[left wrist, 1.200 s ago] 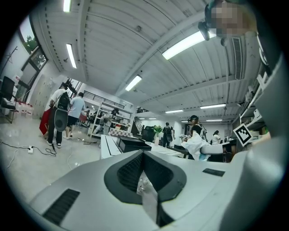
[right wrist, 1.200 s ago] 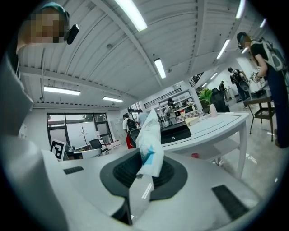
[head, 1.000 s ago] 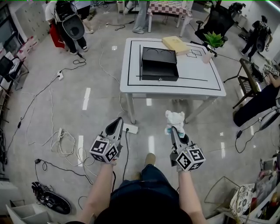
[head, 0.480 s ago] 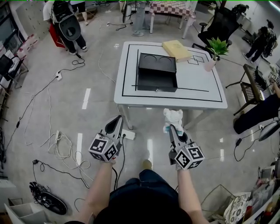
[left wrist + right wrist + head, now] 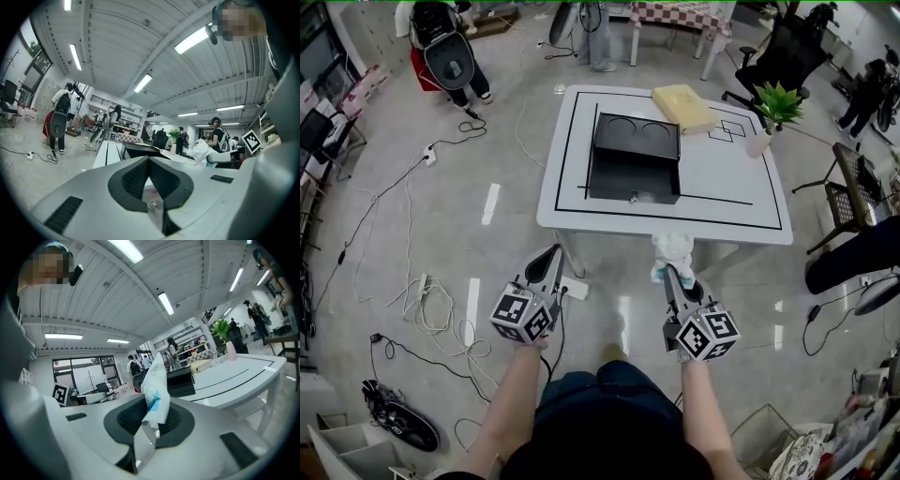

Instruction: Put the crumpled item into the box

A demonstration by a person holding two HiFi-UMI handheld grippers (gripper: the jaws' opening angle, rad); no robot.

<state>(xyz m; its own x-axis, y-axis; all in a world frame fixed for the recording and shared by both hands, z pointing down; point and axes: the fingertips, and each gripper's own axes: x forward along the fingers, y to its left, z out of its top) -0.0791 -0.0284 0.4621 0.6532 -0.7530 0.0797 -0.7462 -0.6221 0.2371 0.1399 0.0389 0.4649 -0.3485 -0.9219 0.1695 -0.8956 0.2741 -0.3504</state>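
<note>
Right gripper (image 5: 672, 273): my right-hand tool points away from me toward the table; its jaws (image 5: 152, 417) are pinched on the crumpled item.
Crumpled item (image 5: 673, 251): white with a patch of blue, it stands up out of my right jaws (image 5: 156, 389). It is held in the air at the near edge of the table, apart from the box.
Left gripper (image 5: 551, 260): it is to the left of the right one, also pointing toward the table. Its jaws (image 5: 149, 177) are pressed together with nothing between them.
Black box (image 5: 636, 159): it lies open-topped on the table, left of the table's middle, inside the black outlined rectangle. In the right gripper view it sits just behind the item (image 5: 182, 379).
White table (image 5: 727, 183): straight ahead of me, its near edge just beyond my right jaws.
Yellow pad (image 5: 682, 106): flat on the far side of the table, beyond the box and to its right.
Potted plant (image 5: 776, 99): at the far right corner of the table.
Floor (image 5: 412, 234): grey and glossy, with loose cables (image 5: 441, 305) to my left.
</note>
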